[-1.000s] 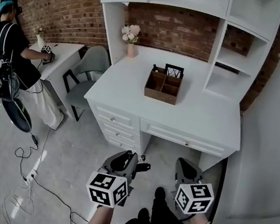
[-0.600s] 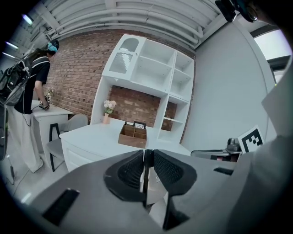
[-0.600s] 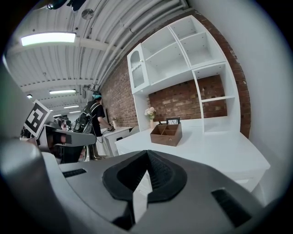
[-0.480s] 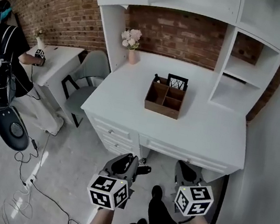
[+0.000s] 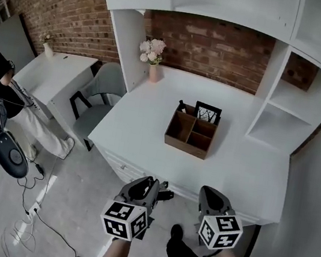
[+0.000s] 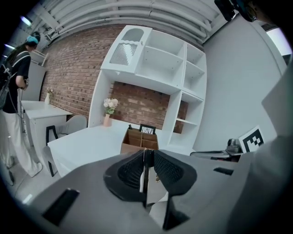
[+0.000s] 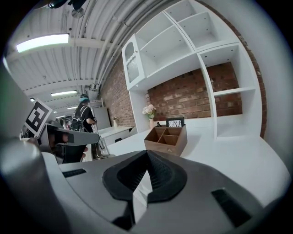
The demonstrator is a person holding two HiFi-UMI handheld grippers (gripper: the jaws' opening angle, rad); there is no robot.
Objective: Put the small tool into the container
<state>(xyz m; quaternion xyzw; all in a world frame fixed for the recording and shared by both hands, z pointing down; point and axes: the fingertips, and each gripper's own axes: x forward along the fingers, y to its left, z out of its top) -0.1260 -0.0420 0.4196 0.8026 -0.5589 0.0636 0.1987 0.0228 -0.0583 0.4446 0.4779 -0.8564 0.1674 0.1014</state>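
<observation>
Left gripper view: your left gripper (image 6: 147, 154) clamps the small tool (image 6: 148, 161) | right gripper (image 7: 147, 155) jaws together, empty | reach the container (image 5: 191, 135), release over an open compartment.

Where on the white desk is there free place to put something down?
Free: the desk top between the flower vase and the wooden box, and right of the box toward the shelves. Crowded behind the box, by the frame.
</observation>
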